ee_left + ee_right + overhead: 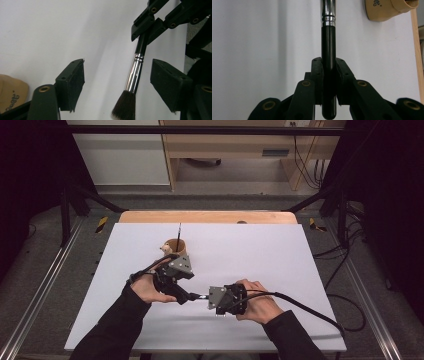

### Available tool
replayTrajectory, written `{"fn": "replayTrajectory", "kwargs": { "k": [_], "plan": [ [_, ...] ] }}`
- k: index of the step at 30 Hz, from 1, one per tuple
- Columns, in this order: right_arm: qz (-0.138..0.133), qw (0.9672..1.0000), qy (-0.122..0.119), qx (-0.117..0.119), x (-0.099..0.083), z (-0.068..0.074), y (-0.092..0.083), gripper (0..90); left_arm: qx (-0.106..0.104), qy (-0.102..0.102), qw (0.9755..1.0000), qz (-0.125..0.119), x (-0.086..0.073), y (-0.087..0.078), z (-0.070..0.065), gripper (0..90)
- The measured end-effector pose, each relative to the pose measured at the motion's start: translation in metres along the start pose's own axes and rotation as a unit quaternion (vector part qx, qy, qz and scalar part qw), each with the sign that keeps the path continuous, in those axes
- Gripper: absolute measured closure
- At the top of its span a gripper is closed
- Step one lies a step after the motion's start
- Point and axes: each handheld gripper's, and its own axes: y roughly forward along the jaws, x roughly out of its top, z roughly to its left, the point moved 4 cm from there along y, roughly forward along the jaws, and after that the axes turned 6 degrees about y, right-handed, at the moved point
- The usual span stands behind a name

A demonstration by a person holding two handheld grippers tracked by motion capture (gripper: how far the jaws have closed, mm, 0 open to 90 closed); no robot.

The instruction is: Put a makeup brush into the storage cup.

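Note:
A makeup brush [135, 72] with a black handle, a silver ferrule and dark bristles is held level just above the white table sheet [260, 255]. My right gripper [328, 67] is shut on its black handle [328, 45], and its jaws also show at the top of the left gripper view [152, 25]. My left gripper [120, 80] is open. The ferrule and bristles lie between its pads [75, 82] without touching them. In the high view the two grippers meet tip to tip, left [191, 296] and right [209, 297], at the middle front of the table.
A tan wooden cup [175, 247] stands behind the left hand with a thin dark stick [179, 231] upright in it; it also shows as cup [11, 91] and cup [387, 8]. The wooden table edge [210, 217] runs along the back. A black cable [310, 312] trails right.

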Motion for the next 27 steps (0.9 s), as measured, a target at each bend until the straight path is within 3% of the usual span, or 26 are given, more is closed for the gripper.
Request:
{"fn": "replayTrajectory", "kwargs": {
  "k": [2,8,17,19,22,23,24,25,27],
  "plan": [
    [0.001,0.9999,0.012,0.001,-0.001,0.0,0.0,79.5,0.006,-0.005,0.9999,-0.009,-0.002,-0.002,0.0,24.0],
    [0.002,0.9999,0.012,0.0,-0.004,-0.003,-0.001,79.5,0.026,-0.013,0.9993,-0.025,-0.011,-0.013,0.005,20.2],
    [0.003,0.9997,0.026,-0.002,-0.009,-0.006,0.0,79.5,0.05,-0.036,0.9964,-0.058,-0.025,-0.029,0.003,17.2],
    [0.002,0.9995,0.032,-0.002,-0.01,-0.007,0.0,79.5,0.053,-0.032,0.9963,-0.059,-0.028,-0.031,0.003,16.9],
    [0.001,0.9994,0.036,-0.002,-0.012,-0.008,0.0,79.5,0.058,-0.044,0.9949,-0.07,-0.033,-0.034,0.001,15.8],
    [0.001,0.9993,0.038,-0.003,-0.012,-0.008,0.0,79.5,0.059,-0.054,0.9937,-0.079,-0.035,-0.034,0.001,15.5],
    [-0.001,0.9992,0.04,-0.003,-0.012,-0.008,0.0,79.5,0.064,-0.07,0.9931,-0.069,-0.038,-0.036,-0.001,15.4],
    [-0.002,0.9991,0.043,-0.005,-0.012,-0.008,0.0,79.5,0.063,-0.06,0.993,-0.08,-0.039,-0.035,0.001,15.1],
    [-0.001,0.999,0.045,-0.003,-0.013,-0.008,-0.001,79.5,0.066,-0.067,0.9918,-0.087,-0.042,-0.036,0.0,15.0]
  ]
}}
